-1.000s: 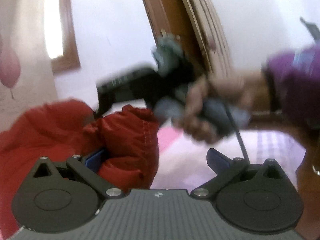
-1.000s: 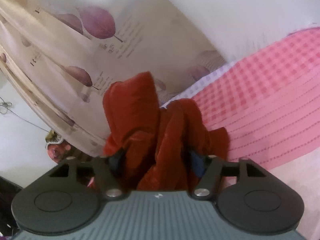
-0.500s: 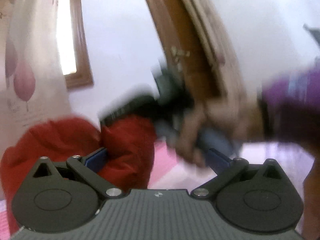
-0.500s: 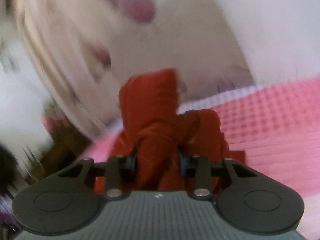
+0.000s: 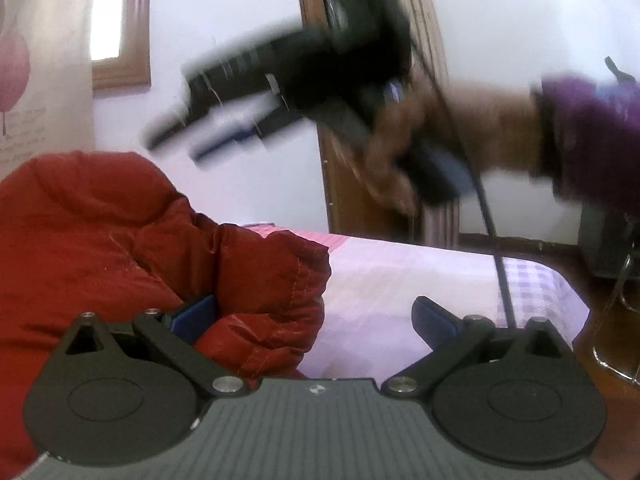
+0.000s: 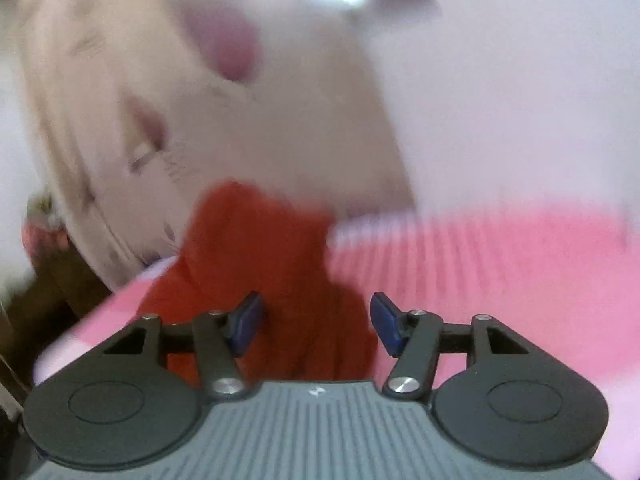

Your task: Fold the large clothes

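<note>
Left wrist: your left gripper (image 5: pixel 316 316) is spread wide, red padded jacket (image 5: pixel 120 248) bunched at 9 o'clock over the left pad, unclamped. It could snag as you move. Bed edge (image 5: pixel 560 280) at 3 o'clock, bare sheet ahead.

Right wrist: blurred. Right gripper (image 6: pixel 316 326) parted, jacket (image 6: pixel 260 248) ahead at 12, not pinched. Room at 3 o'clock.

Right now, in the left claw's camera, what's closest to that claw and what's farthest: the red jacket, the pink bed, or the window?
1. Red jacket, pressed against the left claw, on the left.
2. Pink bed, just ahead, beneath the jacket.
3. Window, far off, upper left.
</note>
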A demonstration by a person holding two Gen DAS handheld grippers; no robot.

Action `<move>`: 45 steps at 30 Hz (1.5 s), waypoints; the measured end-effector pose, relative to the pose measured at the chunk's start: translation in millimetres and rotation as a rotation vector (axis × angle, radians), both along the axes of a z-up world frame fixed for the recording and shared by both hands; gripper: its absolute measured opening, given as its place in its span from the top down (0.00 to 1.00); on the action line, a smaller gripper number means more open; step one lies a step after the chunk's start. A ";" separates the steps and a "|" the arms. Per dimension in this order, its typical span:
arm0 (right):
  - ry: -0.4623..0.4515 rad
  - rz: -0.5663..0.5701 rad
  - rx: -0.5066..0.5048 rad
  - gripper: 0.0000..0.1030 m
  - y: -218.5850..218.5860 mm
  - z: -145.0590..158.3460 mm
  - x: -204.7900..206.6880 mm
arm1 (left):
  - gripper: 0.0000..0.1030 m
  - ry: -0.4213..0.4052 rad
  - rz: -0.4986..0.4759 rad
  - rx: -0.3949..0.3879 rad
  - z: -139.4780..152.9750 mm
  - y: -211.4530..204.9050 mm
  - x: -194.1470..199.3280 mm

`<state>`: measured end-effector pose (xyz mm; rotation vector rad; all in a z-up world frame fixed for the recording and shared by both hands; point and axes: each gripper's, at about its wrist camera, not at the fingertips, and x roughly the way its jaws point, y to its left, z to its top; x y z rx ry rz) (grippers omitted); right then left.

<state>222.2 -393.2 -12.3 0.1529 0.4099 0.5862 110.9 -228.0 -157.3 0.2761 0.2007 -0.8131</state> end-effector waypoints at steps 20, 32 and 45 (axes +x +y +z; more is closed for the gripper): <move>0.079 0.077 -0.243 0.42 84.6 -77.1 49.2 | 0.01 0.113 0.017 0.016 -8.8 3.0 27.3; 0.065 0.066 -0.098 0.41 63.9 -102.1 46.6 | 0.19 0.088 0.028 -0.061 19.1 33.8 -6.3; 0.110 0.013 -0.087 0.27 56.8 -72.1 36.2 | 0.43 0.118 0.061 0.010 1.1 33.5 15.3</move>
